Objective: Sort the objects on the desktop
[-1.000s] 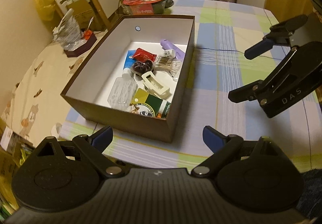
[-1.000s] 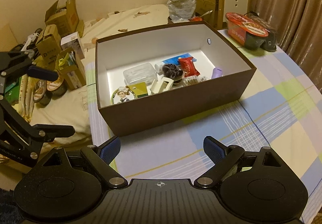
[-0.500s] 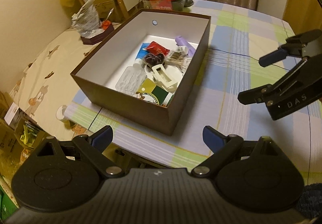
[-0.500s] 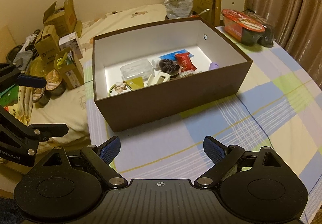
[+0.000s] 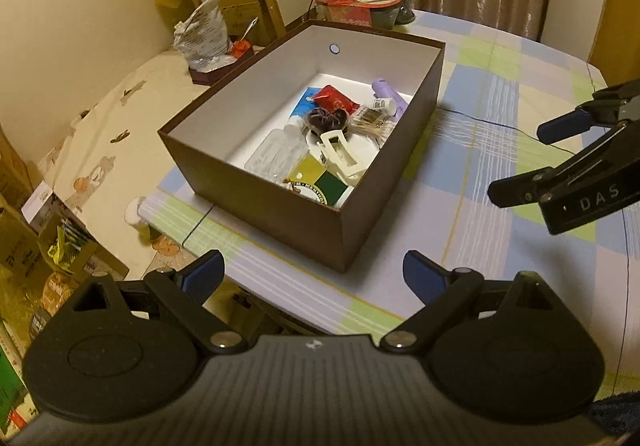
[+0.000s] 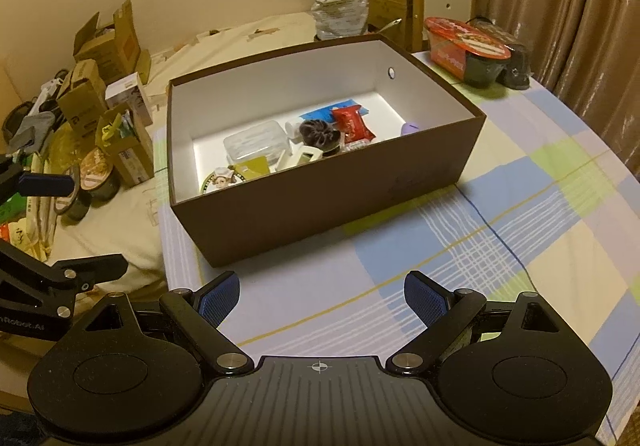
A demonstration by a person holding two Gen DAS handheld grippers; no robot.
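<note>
Box (image 5: 280, 213) sits near the table edge on the checked cloth (image 5: 480, 173), brown outside, white inside. Small items piled at its near end: white hair clip (image 5: 340, 153), clear case (image 5: 276, 157), dark scrunchie (image 5: 326, 117), red packet (image 5: 334, 99), purple tube (image 5: 388, 95), round badge on a green card (image 5: 320, 187). Nothing loose visible on the cloth, so sorting looks about done, judging from these views only.

Left gripper (image 5: 312, 278): box at 12 o'clock, corner-on, long axis running toward 1 o'clock. Fingers apart, empty. Right gripper (image 6: 320, 294): box at 12 o'clock, broadside, long axis 9-to-3. Fingers apart, empty. Both roughly equally near; left has the clearer line into the pile.

Readable: "DAS" on the right gripper's arm at 3 o'clock in the left view; "nRobot.AI" on the left gripper's body at 9 o'clock in the right view. Badge lettering too blurred, possibly "MANHO…". Red-lidded bowl (image 6: 466, 45) beyond the box, text illegible.
</note>
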